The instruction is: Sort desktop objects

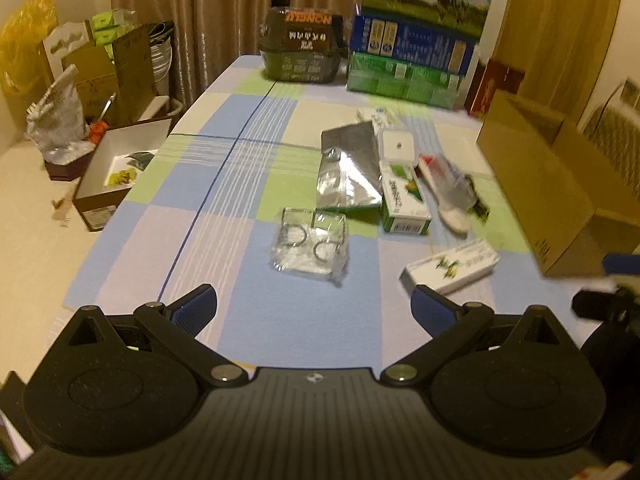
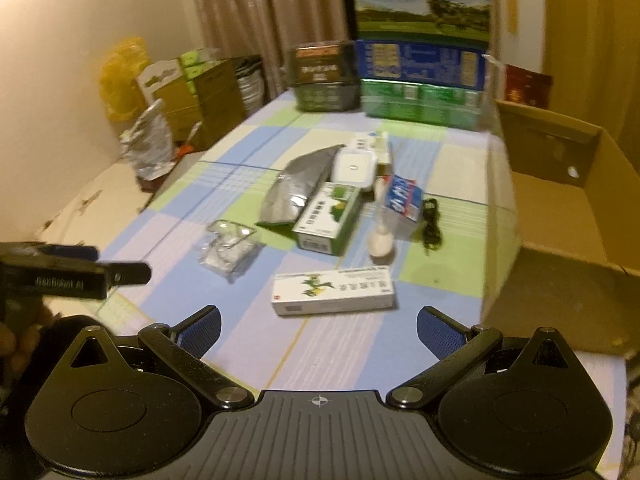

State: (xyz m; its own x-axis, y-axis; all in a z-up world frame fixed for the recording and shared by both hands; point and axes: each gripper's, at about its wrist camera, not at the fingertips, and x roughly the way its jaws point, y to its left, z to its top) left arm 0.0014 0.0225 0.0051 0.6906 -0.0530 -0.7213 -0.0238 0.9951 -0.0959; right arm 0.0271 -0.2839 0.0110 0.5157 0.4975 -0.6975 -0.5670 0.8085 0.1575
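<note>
Both tools up over the near end of the desk [image 1: 248, 128], checked cloth in blue/green/lilac. Left tool [image 1: 314, 308]: fingers wide apart, nothing btwn them. Right tool [image 2: 319, 330]: same, spread wide, empty.

Landmark = green carton [image 2: 326, 220], lying flat mid-desk.
- Silver foil pouch [image 2: 298, 188]: touching carton on its left, partly tucked under it.
- White square case [image 2: 354, 168]: just behind carton, resting partly on it.
- Clear plastic bag w/ metal rings [image 1: 310, 242]: nearer than carton and to the left, apart from it.
- Long white box w/ plant print [image 2: 334, 292]: nearer than carton, toward right tool; not touching.
- Blue/white sachet [image 2: 402, 198]: just right of carton; white spoon-like item [image 2: 380, 240] near it (shape blurred, can't say more).
- Black cord [image 2: 430, 222]: right of sachet.
- Open cardboard box [image 2: 560, 208]: well right of carton, at desk edge, flaps up, interior looks bare in right wrist view.
- Stacked blue and green packs [image 1: 408, 60] + dark wrapped bundle [image 1: 300, 46]: far end of desk, well behind carton.

Both views motion-blurred.
</note>
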